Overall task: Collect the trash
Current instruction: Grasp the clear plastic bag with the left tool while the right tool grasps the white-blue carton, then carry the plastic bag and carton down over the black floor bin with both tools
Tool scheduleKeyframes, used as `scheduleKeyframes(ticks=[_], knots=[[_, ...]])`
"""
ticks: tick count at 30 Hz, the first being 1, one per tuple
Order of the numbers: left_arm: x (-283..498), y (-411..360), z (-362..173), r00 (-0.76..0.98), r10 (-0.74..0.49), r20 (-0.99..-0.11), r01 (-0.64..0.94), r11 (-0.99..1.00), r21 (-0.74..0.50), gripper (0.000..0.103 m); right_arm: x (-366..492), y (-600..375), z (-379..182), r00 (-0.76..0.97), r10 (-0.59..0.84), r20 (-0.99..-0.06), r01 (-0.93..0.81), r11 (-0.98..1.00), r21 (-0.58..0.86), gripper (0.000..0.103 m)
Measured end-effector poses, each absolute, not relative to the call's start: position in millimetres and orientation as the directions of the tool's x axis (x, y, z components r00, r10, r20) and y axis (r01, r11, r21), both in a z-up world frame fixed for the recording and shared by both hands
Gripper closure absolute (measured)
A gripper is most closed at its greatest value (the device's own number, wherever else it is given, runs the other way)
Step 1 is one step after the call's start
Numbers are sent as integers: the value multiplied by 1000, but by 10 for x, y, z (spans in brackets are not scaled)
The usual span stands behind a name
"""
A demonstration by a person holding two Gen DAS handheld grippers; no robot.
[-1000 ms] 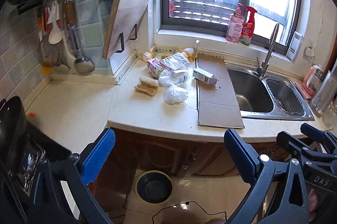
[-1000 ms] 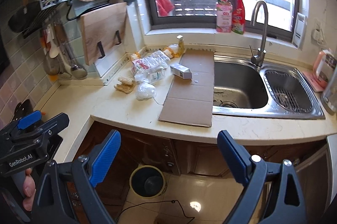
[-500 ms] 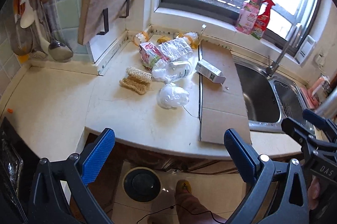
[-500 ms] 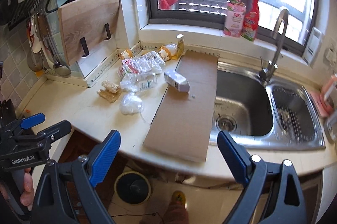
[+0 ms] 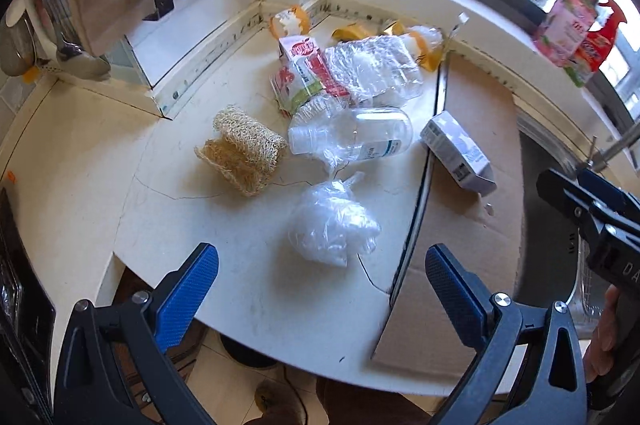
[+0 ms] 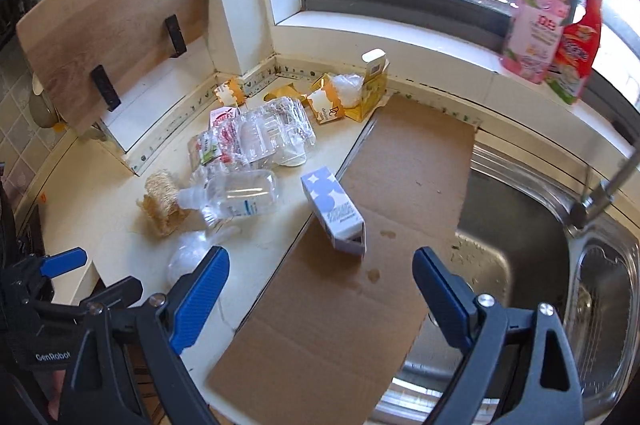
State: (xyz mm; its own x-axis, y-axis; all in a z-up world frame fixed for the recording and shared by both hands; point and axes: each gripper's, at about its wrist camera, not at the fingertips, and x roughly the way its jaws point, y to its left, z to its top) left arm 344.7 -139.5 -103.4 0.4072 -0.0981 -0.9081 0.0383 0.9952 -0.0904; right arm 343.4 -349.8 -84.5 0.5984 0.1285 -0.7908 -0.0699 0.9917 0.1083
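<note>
On the pale stone bench (image 5: 100,209), a scatter of trash was seen between the corner wall and a flat sheet of brown cardboard (image 6: 360,305) laid beside the steel sink (image 6: 520,265). One small white-and-lilac carton (image 6: 334,211) lay on its side across the cardboard's left edge, its long axis running from the back left toward the front right, with the open end toward the front. One clear plastic bottle (image 5: 352,139) lay flat, its long axis roughly across the bench and its capped neck pointing left toward one coarse, fibrous loofah scrubber (image 5: 242,149). One knotted, crinkled clear plastic bag (image 5: 330,221) sat nearest the front edge, its knot turned toward the bottle. Behind the bottle, one crushed clear plastic tray (image 5: 372,69) rested partly on a flattened red, white and green juice carton (image 5: 302,73), and several yellow wrappers were heaped in the corner, too jumbled to be counted. The left claw (image 5: 320,277) was held open above the bag, gripping nothing. The right claw (image 6: 320,273) was likewise spread wide and empty over the cardboard, just in front of the small carton.
</note>
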Motion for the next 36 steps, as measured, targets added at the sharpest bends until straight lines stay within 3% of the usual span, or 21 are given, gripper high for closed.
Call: scheduleKeyframes(ticks=[10,19,23,25,26,30,36], knots=[[3829,-1535,-1442,314,-7,-949,-33,999,-18,1,4162,-3600,-1352,492,192,-849,-90,981,170,15],[4089,-1500,-1767,242,-18,-970,-88,995,-41,4,4524,-3551,-1783,390,204,-898,-114,978,173,34],[4157,-1409,-1943,191,-86,-978,-129,985,-112,21,4591,-3535,-1949,351,212,-912,-111,977,184,55],[4161,-1355,-2006,178,-149,-973,-148,973,-176,37,4568,-3504,-1932,379,193,-905,-124,980,157,62],[4158,-1331,-2025,177,-187,-966,-152,965,-215,50,4558,-3485,-1941,377,188,-907,-130,980,150,65],[4119,-1303,-1990,195,-211,-958,-136,961,-240,72,4466,-3483,-1925,382,193,-904,-115,980,161,66],[3873,-1305,-1670,241,-230,-943,-44,968,-247,81,4148,-3450,-1727,411,212,-887,-84,977,195,66]])
